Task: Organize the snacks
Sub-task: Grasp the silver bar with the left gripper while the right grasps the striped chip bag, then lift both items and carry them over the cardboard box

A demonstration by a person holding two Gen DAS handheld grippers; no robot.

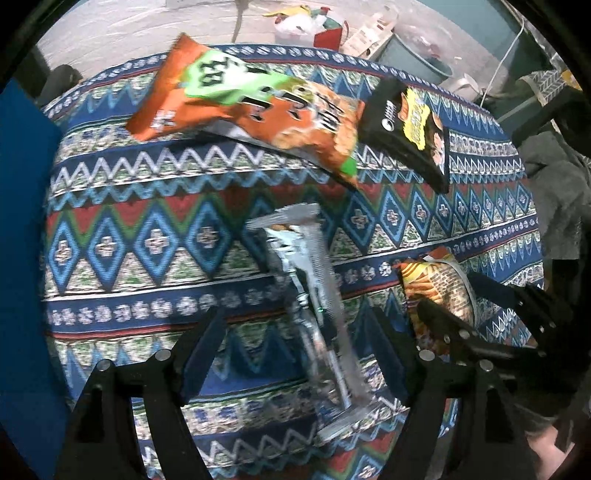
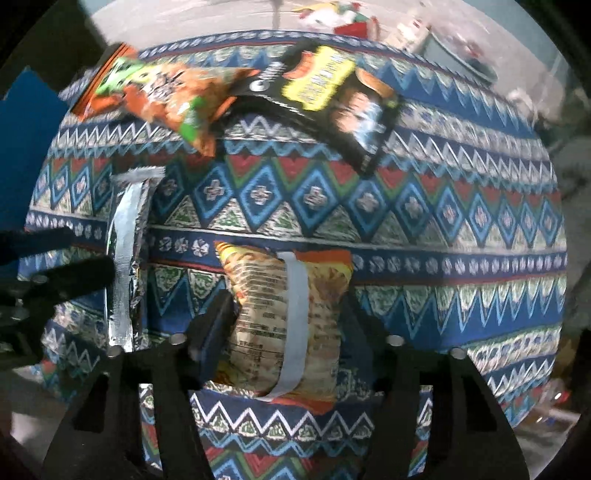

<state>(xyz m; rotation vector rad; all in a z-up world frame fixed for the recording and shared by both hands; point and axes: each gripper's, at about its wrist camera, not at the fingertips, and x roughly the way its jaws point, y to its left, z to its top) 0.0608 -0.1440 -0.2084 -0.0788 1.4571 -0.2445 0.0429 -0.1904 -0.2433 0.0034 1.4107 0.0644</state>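
Observation:
A silver foil snack bag [image 1: 317, 306] lies back-up between the wide-apart fingers of my left gripper [image 1: 299, 350], which is open; it also shows in the right wrist view [image 2: 127, 266]. A yellow-orange snack bag [image 2: 284, 317] lies back-up between the fingers of my right gripper [image 2: 284, 332], whose jaws stand at its sides; I cannot tell if they press it. It also shows in the left wrist view [image 1: 436, 291]. An orange-green bag [image 1: 243, 107] and a black bag [image 1: 410, 129] lie at the table's far side.
The table [image 1: 147, 236] has a patterned blue, red and green cloth. A blue panel [image 1: 22, 221] stands at the left. Bags and boxes [image 1: 332, 26] sit on the floor beyond the far edge.

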